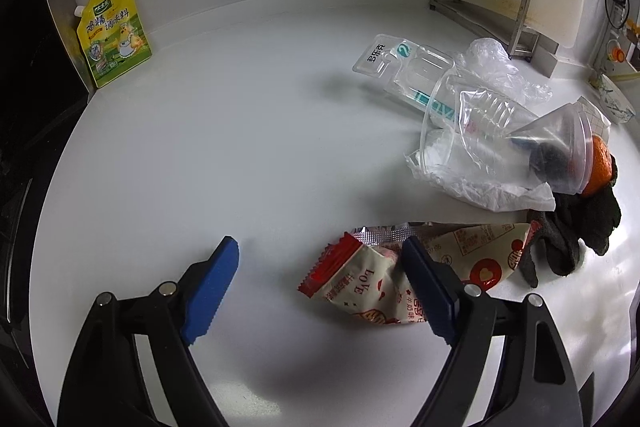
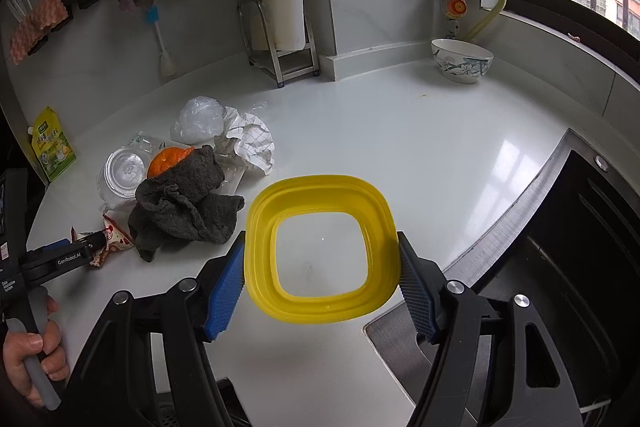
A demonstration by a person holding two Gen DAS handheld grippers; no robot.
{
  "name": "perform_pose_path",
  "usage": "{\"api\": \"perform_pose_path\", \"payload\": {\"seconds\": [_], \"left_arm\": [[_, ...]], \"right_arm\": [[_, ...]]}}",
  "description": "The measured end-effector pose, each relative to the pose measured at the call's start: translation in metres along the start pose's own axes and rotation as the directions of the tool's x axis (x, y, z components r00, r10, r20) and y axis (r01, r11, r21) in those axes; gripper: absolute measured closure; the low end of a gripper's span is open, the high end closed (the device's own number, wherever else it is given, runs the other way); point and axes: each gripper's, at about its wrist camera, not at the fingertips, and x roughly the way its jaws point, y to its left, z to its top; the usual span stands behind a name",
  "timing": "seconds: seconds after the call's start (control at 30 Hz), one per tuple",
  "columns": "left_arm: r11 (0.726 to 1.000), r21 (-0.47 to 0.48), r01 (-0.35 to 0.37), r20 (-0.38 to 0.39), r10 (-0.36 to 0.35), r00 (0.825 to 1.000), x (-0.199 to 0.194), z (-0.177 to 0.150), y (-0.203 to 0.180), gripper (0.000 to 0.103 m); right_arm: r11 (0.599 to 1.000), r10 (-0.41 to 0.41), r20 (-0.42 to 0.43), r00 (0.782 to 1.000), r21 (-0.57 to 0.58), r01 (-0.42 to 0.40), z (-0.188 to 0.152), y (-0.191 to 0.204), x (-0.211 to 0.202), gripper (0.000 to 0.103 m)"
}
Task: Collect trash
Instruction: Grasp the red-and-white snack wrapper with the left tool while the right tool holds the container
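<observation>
Presently we logged the left gripper jaws wide apart over the snack wrapper on the tabletop; right gripper jaws clamped the yellow bin rim.

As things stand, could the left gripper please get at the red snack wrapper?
Probably yes: the left gripper is open, and the red snack wrapper lies flat on the counter by its right finger, with nothing on top.
</observation>
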Motion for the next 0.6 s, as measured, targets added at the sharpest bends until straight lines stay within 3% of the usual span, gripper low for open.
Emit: {"api": "perform_pose_path", "payload": {"seconds": [0.17,0.37,0.47,0.6], "left_arm": [[0.997,0.030,0.068,0.009,-0.068,0.998,-0.006,0.004,0.009,0.023],[0.979,0.164,0.117,0.062,-0.129,0.990,-0.020,0.009,0.018,0.022],[0.956,0.237,0.175,0.085,-0.200,0.976,-0.029,0.013,0.026,0.021],[0.899,0.354,0.257,0.102,-0.310,0.945,-0.034,0.019,0.030,0.018]], "right_arm": [[1.000,0.010,0.002,1.000,0.000,-0.010,-0.001,0.009,-0.004,0.036],[0.999,0.027,0.011,1.000,0.022,-0.028,0.000,0.014,-0.010,0.036],[0.999,0.037,0.009,0.999,0.035,-0.037,-0.002,0.016,-0.011,0.036],[0.998,0.046,-0.001,0.999,0.052,-0.046,-0.005,0.020,-0.011,0.036]]}}
